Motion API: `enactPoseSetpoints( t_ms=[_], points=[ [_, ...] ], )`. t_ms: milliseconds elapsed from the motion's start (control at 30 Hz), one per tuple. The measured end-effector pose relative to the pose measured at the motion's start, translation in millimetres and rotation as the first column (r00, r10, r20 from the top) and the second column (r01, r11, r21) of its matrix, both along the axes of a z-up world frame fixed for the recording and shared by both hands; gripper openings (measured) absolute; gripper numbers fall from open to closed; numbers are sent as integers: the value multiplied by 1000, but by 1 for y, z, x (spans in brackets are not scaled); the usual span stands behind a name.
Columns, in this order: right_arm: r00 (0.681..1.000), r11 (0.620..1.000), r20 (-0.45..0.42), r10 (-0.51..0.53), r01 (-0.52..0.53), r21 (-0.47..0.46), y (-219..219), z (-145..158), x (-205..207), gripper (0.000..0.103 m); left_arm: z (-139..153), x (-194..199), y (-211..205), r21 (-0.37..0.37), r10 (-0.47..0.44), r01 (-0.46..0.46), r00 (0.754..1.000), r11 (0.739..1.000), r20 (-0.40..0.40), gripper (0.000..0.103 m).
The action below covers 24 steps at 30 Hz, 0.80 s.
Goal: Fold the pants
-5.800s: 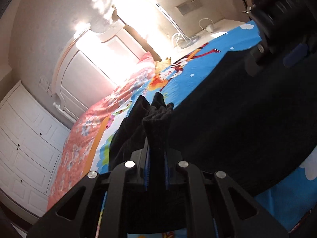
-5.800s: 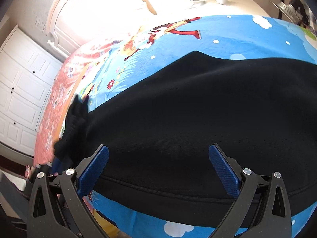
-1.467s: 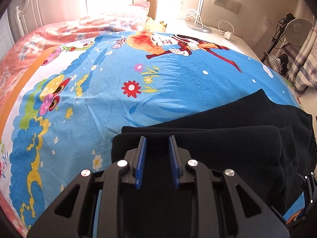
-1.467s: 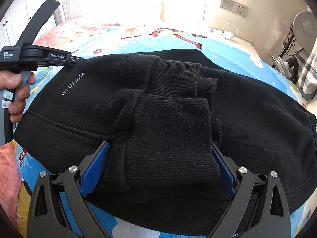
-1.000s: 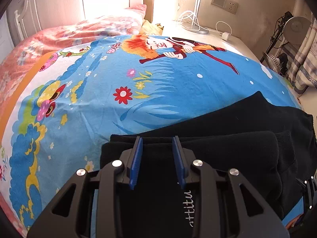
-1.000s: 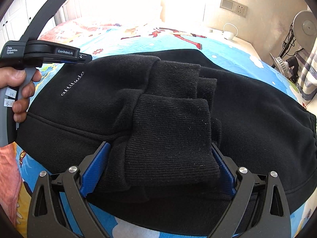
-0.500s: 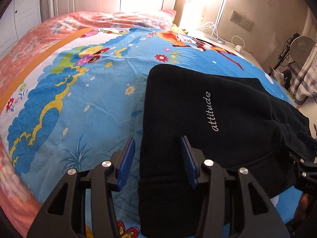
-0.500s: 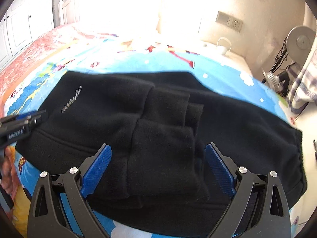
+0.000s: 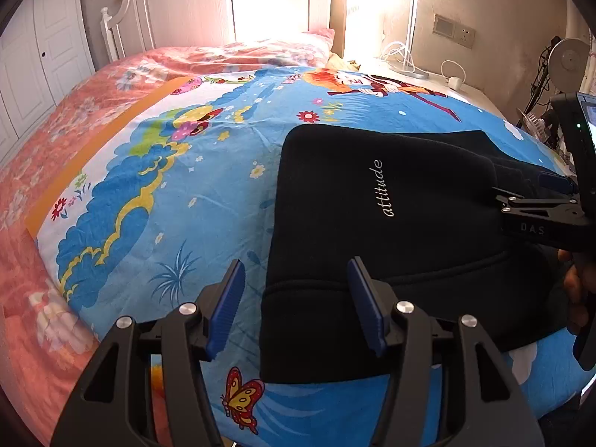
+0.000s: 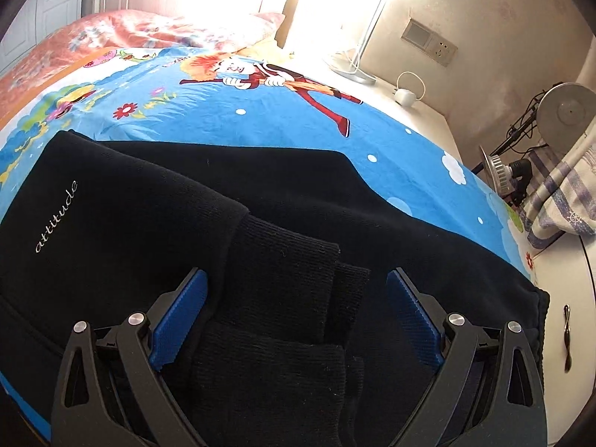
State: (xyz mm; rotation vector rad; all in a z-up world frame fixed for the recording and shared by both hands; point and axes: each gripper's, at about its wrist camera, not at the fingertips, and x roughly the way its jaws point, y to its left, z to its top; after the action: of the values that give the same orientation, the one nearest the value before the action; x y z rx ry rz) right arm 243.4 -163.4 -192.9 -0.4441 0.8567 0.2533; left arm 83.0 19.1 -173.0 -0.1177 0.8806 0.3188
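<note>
Black pants (image 9: 372, 231) with white "attitude" lettering lie folded on the blue cartoon bedsheet (image 9: 167, 193). They also fill the right wrist view (image 10: 149, 223), with the ribbed cuffs (image 10: 283, 272) lying on top. My left gripper (image 9: 298, 305) is open and empty, hovering over the near left corner of the fold. My right gripper (image 10: 294, 320) is open and empty above the cuffs; it also shows at the right of the left wrist view (image 9: 536, 201).
A pink floral quilt (image 9: 44, 141) covers the left side of the bed. A white headboard (image 9: 167, 0) stands behind. A bedside surface with a charger (image 10: 406, 95), a fan (image 10: 566, 108) and a striped cloth (image 10: 558, 193) are on the right.
My left gripper let go of the pants, opened wider and drew back toward the near edge. My right gripper lifted off the cuffs and tilted, staying open.
</note>
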Motion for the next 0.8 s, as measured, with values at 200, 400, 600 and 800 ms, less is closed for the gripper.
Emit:
enactPoseSetpoints(
  t_ms=[200,400,600,800],
  points=[
    [1000,1000,3,-9,9,-21,6,1,-2,92,-1,0,1,-8,2,-2,1000,1000,7,58],
    [998,1000,55,-1,3,-22,6,23,-20,92,-1,0,0,-3,4,-4,1000,1000,6,58],
    [996,998,62,65,-66,11,2,38,-64,92,-1,1,0,1,3,-3,1000,1000,6,58],
    [998,998,-33,60,-60,-23,-8,-1,-70,92,-2,1,0,-2,6,-6,1000,1000,4,58]
  ],
)
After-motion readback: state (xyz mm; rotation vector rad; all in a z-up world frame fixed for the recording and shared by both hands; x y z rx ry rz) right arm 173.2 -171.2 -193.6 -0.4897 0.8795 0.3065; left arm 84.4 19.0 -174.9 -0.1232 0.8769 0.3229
